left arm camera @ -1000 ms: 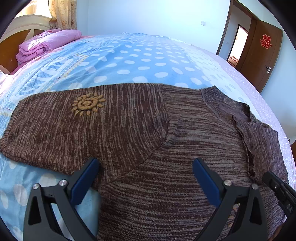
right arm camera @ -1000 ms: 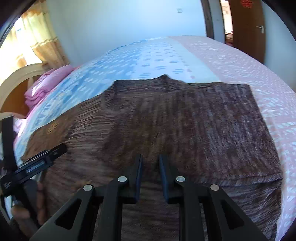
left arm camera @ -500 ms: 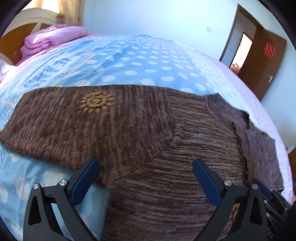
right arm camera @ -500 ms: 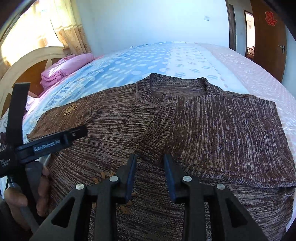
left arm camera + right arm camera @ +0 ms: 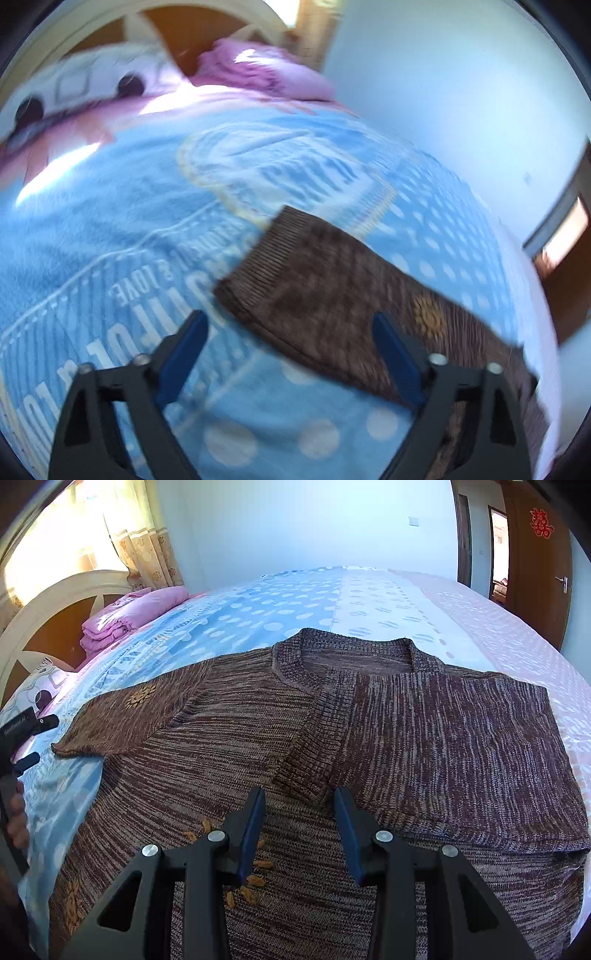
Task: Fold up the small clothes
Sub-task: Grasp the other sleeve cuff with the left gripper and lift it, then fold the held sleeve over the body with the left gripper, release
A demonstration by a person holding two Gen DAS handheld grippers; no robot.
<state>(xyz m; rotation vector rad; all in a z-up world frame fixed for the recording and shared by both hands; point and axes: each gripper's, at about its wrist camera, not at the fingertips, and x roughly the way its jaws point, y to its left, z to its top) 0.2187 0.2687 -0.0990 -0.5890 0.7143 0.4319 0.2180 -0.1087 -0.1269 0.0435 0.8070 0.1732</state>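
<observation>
A brown knit sweater [image 5: 369, 746] lies flat on the bed, its right sleeve folded across the chest, its cuff just ahead of my right gripper [image 5: 300, 805]. That gripper is open and empty above the sweater's body. The left sleeve [image 5: 332, 295], with a yellow sun motif [image 5: 430, 319], stretches out to the side; its ribbed cuff end lies between and ahead of the fingers of my left gripper [image 5: 291, 332], which is wide open and empty. The left gripper also shows at the left edge of the right wrist view [image 5: 18, 738].
The bed has a blue dotted blanket [image 5: 277, 609] and a pink patterned sheet [image 5: 498, 627] to the right. A folded pink quilt [image 5: 129, 616] and a wooden headboard [image 5: 55, 627] are at the left. A brown door [image 5: 535, 565] is at the far right.
My left gripper has swung left from the sweater's body to the left sleeve's cuff end. My right gripper has opened wider and let go of the folded right sleeve.
</observation>
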